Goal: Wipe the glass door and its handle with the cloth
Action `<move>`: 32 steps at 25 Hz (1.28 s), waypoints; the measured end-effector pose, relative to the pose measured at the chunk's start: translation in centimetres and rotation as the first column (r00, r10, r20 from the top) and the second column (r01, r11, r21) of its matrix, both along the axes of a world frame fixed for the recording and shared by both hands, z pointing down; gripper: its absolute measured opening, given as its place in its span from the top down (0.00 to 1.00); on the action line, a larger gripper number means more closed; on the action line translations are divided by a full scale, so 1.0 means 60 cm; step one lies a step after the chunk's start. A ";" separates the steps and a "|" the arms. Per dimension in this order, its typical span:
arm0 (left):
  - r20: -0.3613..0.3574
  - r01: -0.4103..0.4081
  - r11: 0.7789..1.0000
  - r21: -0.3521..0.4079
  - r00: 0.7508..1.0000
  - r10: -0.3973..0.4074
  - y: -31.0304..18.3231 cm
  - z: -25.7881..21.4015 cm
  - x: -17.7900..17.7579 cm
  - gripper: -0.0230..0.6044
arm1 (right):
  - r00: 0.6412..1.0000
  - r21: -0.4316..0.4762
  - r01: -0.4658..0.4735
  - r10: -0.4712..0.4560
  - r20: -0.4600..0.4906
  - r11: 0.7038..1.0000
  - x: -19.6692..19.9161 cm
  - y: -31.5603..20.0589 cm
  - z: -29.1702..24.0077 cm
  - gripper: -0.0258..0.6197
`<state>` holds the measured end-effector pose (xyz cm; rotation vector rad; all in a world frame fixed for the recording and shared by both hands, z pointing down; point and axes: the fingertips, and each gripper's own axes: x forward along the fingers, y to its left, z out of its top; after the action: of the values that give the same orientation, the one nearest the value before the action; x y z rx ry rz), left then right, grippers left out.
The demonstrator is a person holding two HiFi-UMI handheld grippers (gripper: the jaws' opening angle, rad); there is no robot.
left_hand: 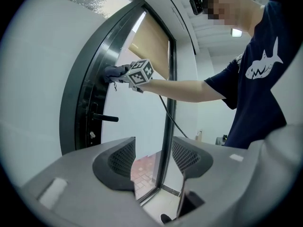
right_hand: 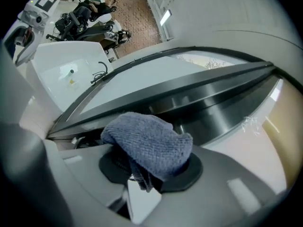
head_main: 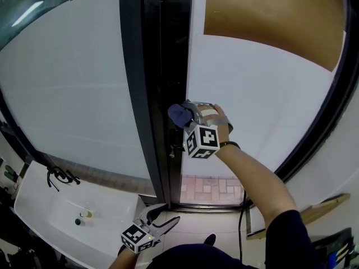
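The tall glass door [head_main: 252,94] has a dark frame [head_main: 162,66] running up the middle of the head view. My right gripper [head_main: 186,116] is shut on a blue-grey cloth [head_main: 178,114], and the cloth sits against the frame's edge, just above the black door handle [head_main: 175,146]. In the right gripper view the cloth [right_hand: 151,141] bulges out over both pads, with the dark frame [right_hand: 199,96] close behind it. My left gripper [head_main: 165,213] hangs low near the floor, open and with nothing in it. From the left gripper view the handle [left_hand: 106,117] and the cloth [left_hand: 115,72] show beyond the open jaws.
A white basin [head_main: 50,220] with a black faucet [head_main: 60,176] and small bottles stands at the lower left. A brown blind [head_main: 269,15] covers the upper right pane. A black cable [head_main: 242,217] hangs at the door's foot, and a wooden plank [head_main: 320,209] lies at the right.
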<state>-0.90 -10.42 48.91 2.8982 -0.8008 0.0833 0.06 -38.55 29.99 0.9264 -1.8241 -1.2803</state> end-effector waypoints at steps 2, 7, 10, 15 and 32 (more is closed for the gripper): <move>-0.003 0.017 1.000 -0.004 1.000 -0.017 0.001 -0.001 -0.010 0.58 | 1.000 0.026 -0.016 0.016 -0.003 1.000 -0.014 -0.018 -0.013 0.76; -0.013 0.050 0.998 -0.025 0.999 -0.051 0.005 0.017 -0.030 0.58 | 0.997 0.027 -0.036 0.038 -0.070 0.999 -0.033 -0.039 0.032 0.76; -0.010 0.062 0.997 -0.034 0.998 -0.062 0.001 0.019 -0.039 0.58 | 0.998 -0.002 -0.037 0.037 -0.059 0.999 -0.037 -0.045 0.069 0.76; -0.011 0.052 0.998 -0.041 0.999 -0.053 -0.003 0.033 -0.039 0.58 | 0.997 -0.067 -0.044 0.040 -0.062 0.997 -0.041 -0.048 0.127 0.76; -0.012 0.039 0.998 -0.045 0.999 -0.039 0.003 0.031 -0.023 0.58 | 0.941 -0.797 0.020 0.257 0.219 0.604 -0.037 -0.010 0.291 0.76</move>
<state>-2.25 -10.24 50.74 2.8370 -0.8421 0.0774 -2.17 -39.17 47.42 0.7234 -2.2142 -0.1163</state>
